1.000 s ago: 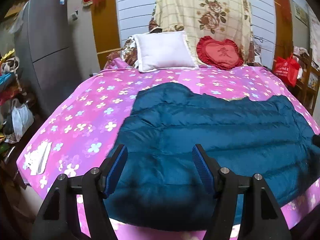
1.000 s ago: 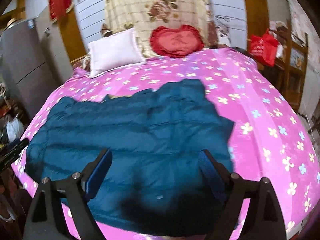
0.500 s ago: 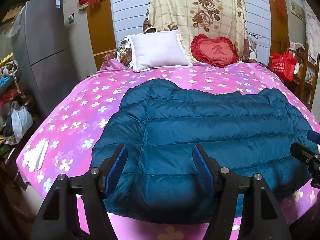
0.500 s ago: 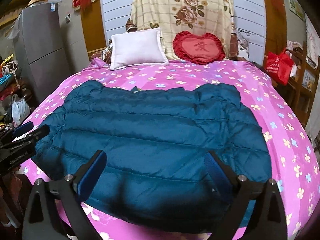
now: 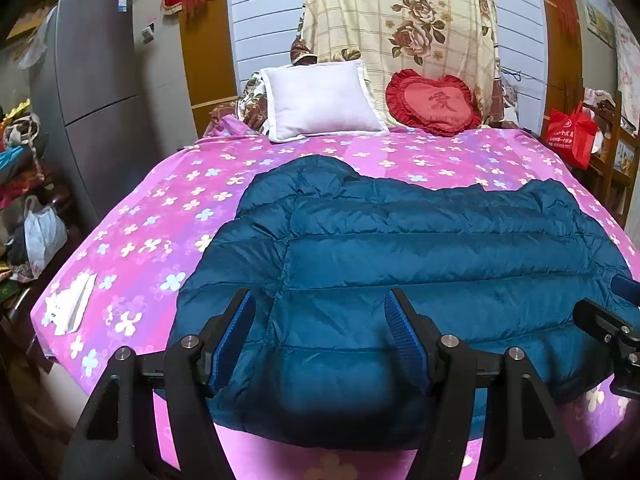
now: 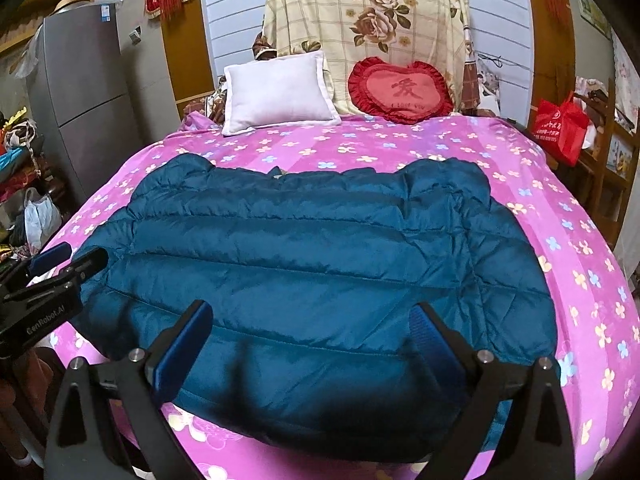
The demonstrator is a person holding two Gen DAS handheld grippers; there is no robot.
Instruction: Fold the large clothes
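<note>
The teal quilted down jacket (image 6: 320, 264) lies spread flat across the near half of the pink flower-print bed (image 6: 560, 216), reaching its near edge. At the far edge, the white square pillow (image 6: 276, 90) sits left of the red heart-shaped cushion (image 6: 400, 88).

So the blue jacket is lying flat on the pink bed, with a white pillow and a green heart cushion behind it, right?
Not quite: the heart cushion is red, not green, as the right wrist view shows. The blue jacket does lie flat on the pink bed, with the white pillow behind it.
</note>
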